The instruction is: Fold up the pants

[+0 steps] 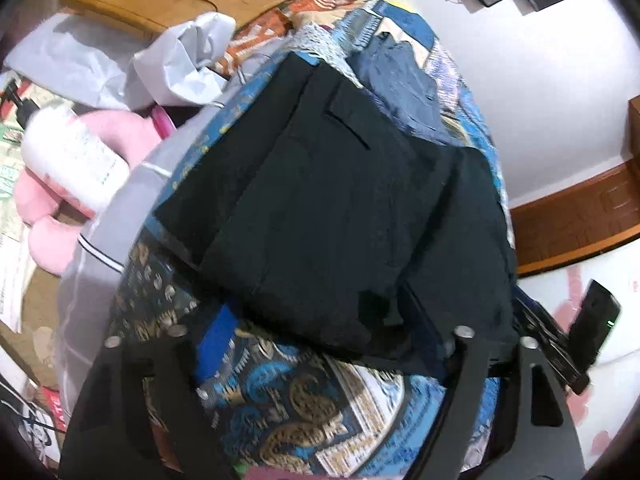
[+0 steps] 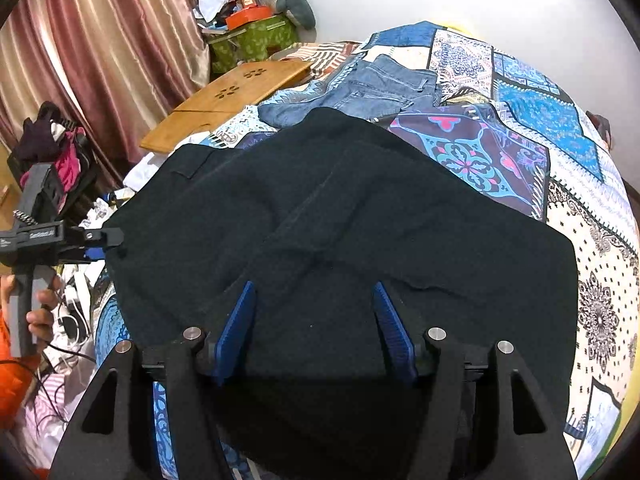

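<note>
Black pants (image 2: 340,216) lie folded on the patterned bedspread (image 2: 560,128); they also show in the left wrist view (image 1: 328,208), back pocket up. My right gripper (image 2: 314,316) is open, its blue pads (image 2: 240,320) spread over the near part of the pants, holding nothing. My left gripper (image 1: 320,344) is open at the pants' near edge; one blue pad (image 1: 216,344) shows and the other finger is hidden under the cloth. The left gripper also shows in the right wrist view (image 2: 100,240), at the pants' left edge, held by a hand.
Blue jeans (image 2: 372,88) lie beyond the pants. A wooden lap desk (image 2: 228,100) rests at the bed's far left. Curtains (image 2: 100,60) and cluttered boxes stand left. A white bottle (image 1: 72,156), pink plush and grey cloth lie left in the left wrist view.
</note>
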